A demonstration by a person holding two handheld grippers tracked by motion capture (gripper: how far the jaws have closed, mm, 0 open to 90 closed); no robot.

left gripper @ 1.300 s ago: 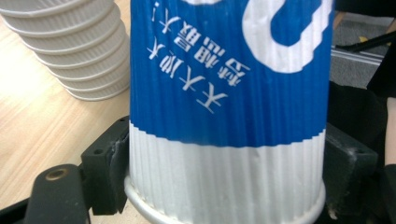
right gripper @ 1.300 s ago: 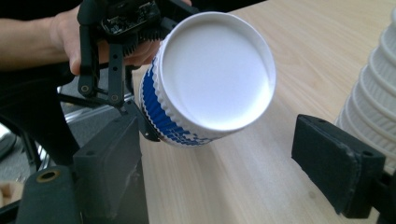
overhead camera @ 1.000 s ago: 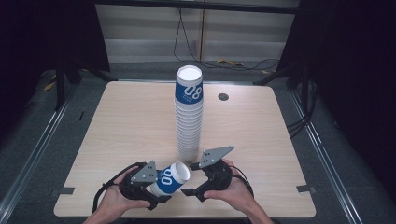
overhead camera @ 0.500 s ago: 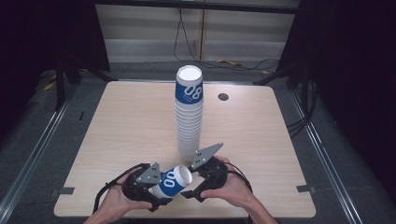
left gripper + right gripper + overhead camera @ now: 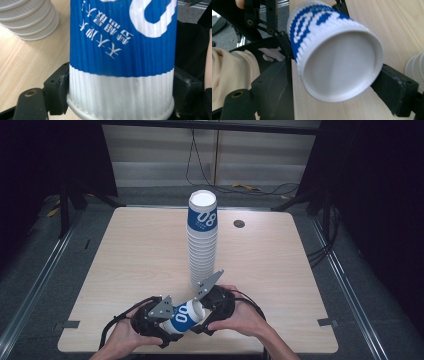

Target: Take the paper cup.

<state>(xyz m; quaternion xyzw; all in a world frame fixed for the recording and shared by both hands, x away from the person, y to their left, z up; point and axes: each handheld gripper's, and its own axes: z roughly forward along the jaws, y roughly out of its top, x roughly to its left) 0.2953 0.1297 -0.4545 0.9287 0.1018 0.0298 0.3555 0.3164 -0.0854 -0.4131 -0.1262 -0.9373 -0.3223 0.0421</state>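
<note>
A blue and white ribbed paper cup [image 5: 182, 316] lies on its side just above the table's front edge. My left gripper [image 5: 167, 319] is shut on it; its two black jaws press the cup [image 5: 120, 75] at its white band. My right gripper [image 5: 206, 312] is open, and its jaws flank the cup's closed white end [image 5: 339, 67], which faces that camera at a tilt. A tall stack of the same cups [image 5: 202, 242] stands upright mid-table, just behind the grippers, and its base [image 5: 30, 20] appears in the left gripper view.
The light wooden table [image 5: 125, 255] carries a small dark round disc [image 5: 239, 223] near its far edge, right of the stack. Cables trail from both grippers over the front edge. Metal rails and dark floor surround the table.
The right gripper has moved left and closer, so its jaws now sit around the cup's end. The left gripper still holds the cup, shifted slightly toward the front edge.
</note>
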